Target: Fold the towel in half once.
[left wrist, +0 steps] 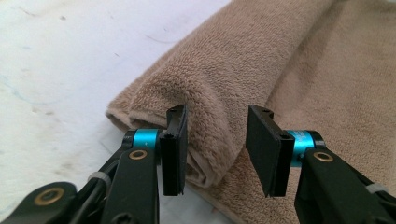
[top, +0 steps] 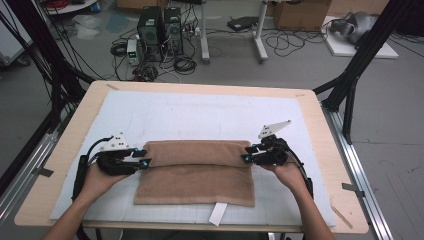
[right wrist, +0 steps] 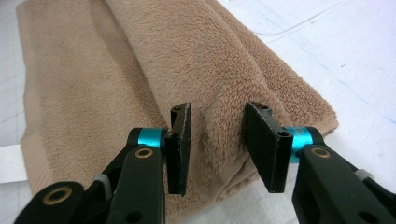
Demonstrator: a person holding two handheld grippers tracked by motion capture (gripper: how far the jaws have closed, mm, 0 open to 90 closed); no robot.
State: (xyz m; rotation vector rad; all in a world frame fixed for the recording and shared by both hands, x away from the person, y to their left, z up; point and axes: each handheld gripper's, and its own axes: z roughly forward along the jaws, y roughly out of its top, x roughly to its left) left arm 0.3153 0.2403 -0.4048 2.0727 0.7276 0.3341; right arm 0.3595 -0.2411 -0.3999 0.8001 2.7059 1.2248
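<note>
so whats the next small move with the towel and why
Probably draw both grippers straight back off the towel. Its far part already lies folded over toward the person, the fold resting flat on the layer below. The left gripper and the right gripper each stand open at an end of that fold, pads apart from the cloth, so nothing is held. Pulling away level should leave the fold undisturbed.

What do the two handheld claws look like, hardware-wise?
Both match. The left claw and right claw have black link arms with brass-coloured pivot rivets, turquoise collars and flat black rectangular pads. Each carries a pale grey three-cornered plate on top and a black cable trailing back along the forearm. No sleeves show on the forearms.
</note>
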